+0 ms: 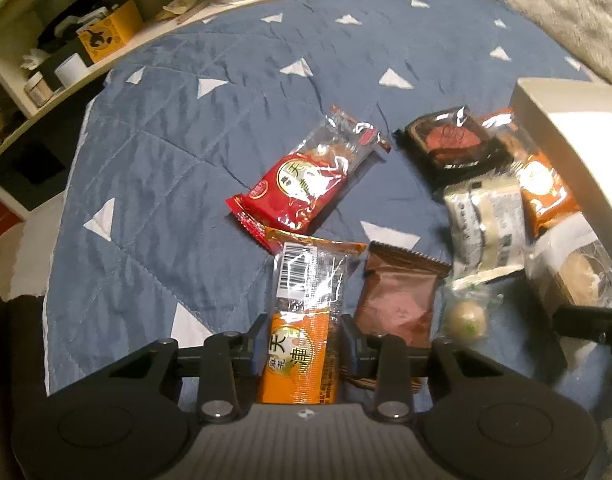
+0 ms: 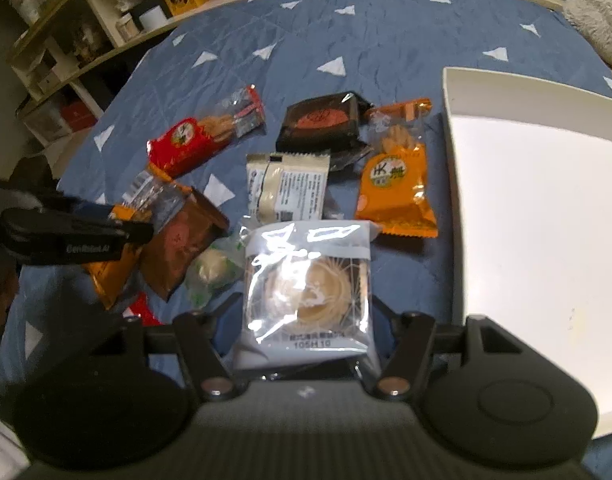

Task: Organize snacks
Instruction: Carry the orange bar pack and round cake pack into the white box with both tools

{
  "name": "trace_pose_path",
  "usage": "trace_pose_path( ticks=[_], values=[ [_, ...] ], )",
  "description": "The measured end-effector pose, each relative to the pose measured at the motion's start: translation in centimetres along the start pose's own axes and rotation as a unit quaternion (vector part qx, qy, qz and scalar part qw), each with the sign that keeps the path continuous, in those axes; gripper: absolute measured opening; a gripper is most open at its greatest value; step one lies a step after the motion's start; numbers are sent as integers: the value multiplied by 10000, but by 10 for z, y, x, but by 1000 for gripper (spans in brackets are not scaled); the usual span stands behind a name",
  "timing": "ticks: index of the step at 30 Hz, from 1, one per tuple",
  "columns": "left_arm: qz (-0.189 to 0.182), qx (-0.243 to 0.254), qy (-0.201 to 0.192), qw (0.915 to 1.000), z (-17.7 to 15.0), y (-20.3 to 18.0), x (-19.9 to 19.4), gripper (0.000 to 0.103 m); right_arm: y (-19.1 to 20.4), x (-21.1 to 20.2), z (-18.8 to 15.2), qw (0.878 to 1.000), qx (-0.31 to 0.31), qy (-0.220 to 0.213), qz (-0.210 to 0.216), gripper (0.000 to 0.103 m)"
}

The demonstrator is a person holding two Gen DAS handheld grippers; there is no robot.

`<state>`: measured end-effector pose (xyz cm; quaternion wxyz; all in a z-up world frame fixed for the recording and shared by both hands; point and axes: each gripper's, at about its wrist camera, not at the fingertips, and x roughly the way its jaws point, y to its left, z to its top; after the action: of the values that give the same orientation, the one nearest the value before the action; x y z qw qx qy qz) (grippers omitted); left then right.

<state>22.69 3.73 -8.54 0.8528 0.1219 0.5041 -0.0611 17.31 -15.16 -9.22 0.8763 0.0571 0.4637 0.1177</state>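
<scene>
Left wrist view: orange pack (image 1: 302, 344) sits between left gripper (image 1: 302, 354) fingers, long axis running straight ahead, pads clamped on its sides. Orange foil, clear window w/ barcode. Right gripper (image 2: 306, 332) half-open, holds clear pastry pack (image 2: 306, 292), nearer the white box (image 2: 546, 208) on its right. Rest of snacks lie ahead on the bed quilt (image 1: 166, 152).

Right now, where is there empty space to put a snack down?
Inside the white box, which looks bare, and on the blue quilt left of the red pack, toward the shelves. It is crowded between the red pack and the box.
</scene>
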Motion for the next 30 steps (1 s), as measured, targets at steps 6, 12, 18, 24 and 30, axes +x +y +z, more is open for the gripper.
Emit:
trace_pose_path(
  ticks=[6, 12, 18, 24, 30],
  values=[
    [-36, -516, -438, 9977, -3, -3, -29, 37, -16, -20, 7, 9992, 213, -319, 102, 69],
    [-143, -1059, -854, 9906, -8, -6, -60, 37, -28, -43, 9, 9973, 340, -636, 137, 69],
    [-621, -1368, -1148, 9820, -5, -22, -83, 37, -40, -66, 9, 9950, 279, -951, 82, 69],
    [-1135, -1382, -1392, 9740, 3, -56, -102, 37, -60, -87, 9, 9936, 304, -1084, -39, 69],
    [-1637, -1274, -1469, 9672, 18, -104, -113, 37, -88, -112, 5, 9920, 324, -1186, -284, 69]
  ],
)
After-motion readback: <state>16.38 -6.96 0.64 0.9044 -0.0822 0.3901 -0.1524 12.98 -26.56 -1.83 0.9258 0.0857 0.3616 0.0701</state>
